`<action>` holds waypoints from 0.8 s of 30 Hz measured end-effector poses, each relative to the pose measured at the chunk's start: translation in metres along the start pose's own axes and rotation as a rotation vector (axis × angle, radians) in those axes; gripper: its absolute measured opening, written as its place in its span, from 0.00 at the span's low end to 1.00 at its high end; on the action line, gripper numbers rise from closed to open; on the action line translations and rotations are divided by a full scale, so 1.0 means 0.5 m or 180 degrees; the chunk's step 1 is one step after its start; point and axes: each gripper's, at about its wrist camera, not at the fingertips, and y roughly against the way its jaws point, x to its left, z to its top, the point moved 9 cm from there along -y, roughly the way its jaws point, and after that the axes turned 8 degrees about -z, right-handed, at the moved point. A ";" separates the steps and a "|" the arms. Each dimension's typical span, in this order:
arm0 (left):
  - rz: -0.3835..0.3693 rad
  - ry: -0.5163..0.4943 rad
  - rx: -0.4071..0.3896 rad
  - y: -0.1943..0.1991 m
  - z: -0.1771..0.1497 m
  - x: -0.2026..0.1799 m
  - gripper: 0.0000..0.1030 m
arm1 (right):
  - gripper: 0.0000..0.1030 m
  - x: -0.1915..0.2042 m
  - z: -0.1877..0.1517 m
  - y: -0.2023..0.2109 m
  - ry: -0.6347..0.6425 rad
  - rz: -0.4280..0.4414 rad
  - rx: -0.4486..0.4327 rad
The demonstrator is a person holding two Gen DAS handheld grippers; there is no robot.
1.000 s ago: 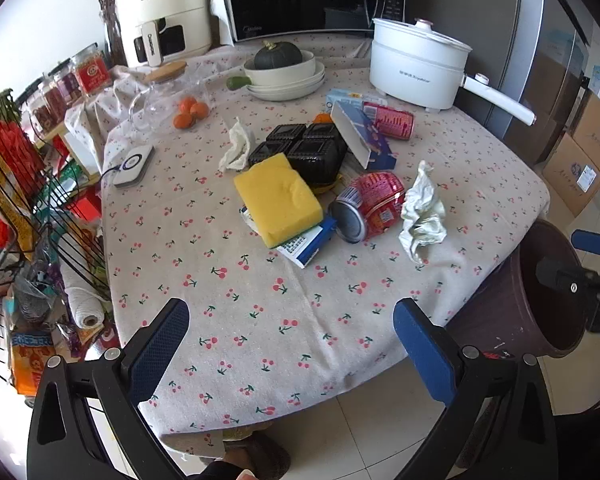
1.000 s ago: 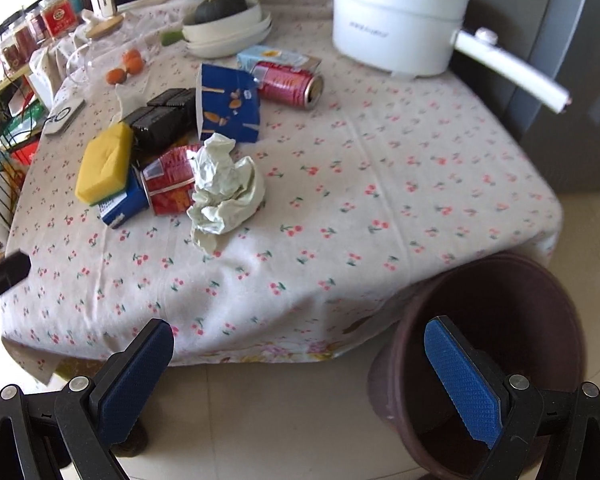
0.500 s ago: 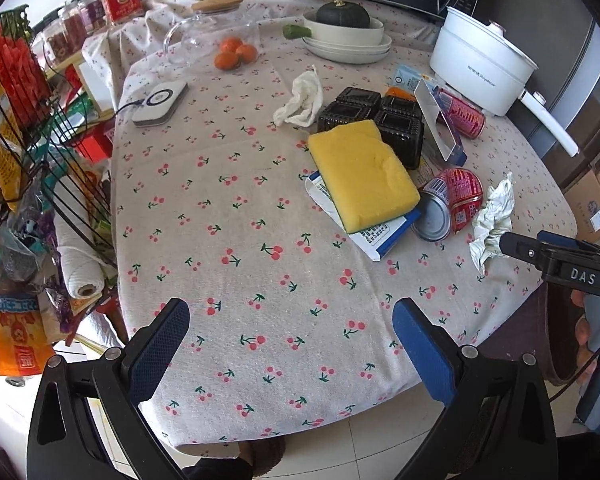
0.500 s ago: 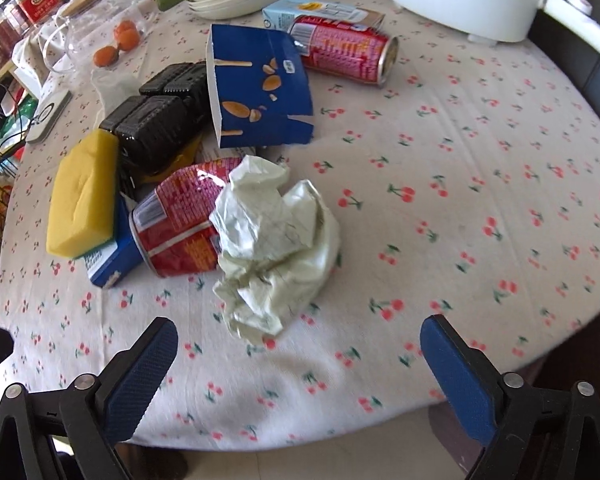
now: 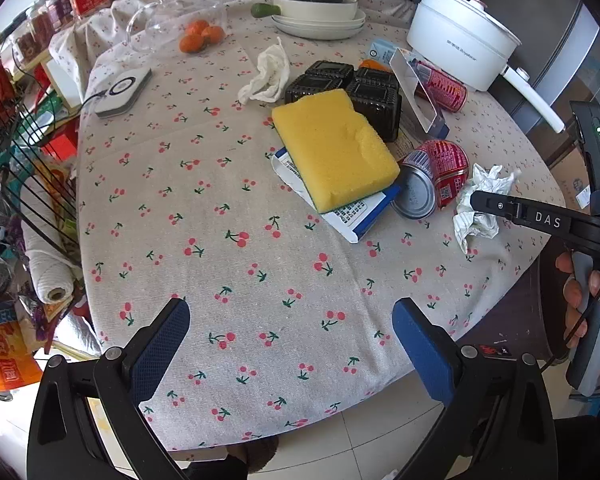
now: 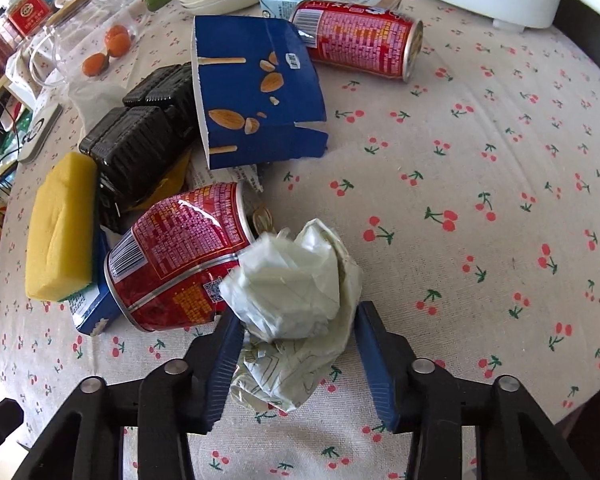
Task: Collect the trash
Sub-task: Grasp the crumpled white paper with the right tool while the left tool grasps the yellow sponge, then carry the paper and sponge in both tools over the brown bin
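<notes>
A crumpled white paper wrapper (image 6: 296,284) lies near the table's front right edge, against a dented red can (image 6: 180,260). My right gripper (image 6: 298,316) straddles it from above. Its jaws are closing, and both blue pads touch the wrapper's sides. In the left wrist view the same wrapper (image 5: 474,226) shows under the right gripper's black finger. My left gripper (image 5: 292,312) hangs open over bare cherry-print cloth (image 5: 220,208) at the front edge, with nothing between its fingers. More trash lies behind: a blue snack box (image 6: 256,92), a second red can (image 6: 360,40), black plastic trays (image 6: 140,148), and a white tissue (image 5: 268,72).
A dark brown bin (image 5: 512,312) stands on the floor below the table's right edge. A yellow sponge (image 5: 332,148) rests on a blue-white box. A white pot (image 5: 460,52), stacked plates with a squash (image 5: 316,8), oranges (image 5: 200,36) and a wire rack (image 5: 24,184) at the left surround the trash.
My right gripper came from above the bin over the table, sank to the crumpled wrapper and narrowed its jaws onto it. My left gripper moved forward and lower over the cloth, still open.
</notes>
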 end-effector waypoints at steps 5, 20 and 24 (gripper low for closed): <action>-0.0110 0.0081 -0.0008 -0.009 0.013 -0.003 0.99 | 0.32 -0.013 -0.011 0.016 -0.0075 0.0032 0.0044; -0.0364 0.0892 -0.0339 -0.062 0.158 -0.021 0.98 | 0.31 -0.120 -0.011 0.106 -0.0348 0.0057 -0.0098; -0.0199 0.0948 -0.0308 -0.089 0.163 -0.025 0.97 | 0.31 -0.135 -0.014 0.120 -0.0390 0.0084 -0.0113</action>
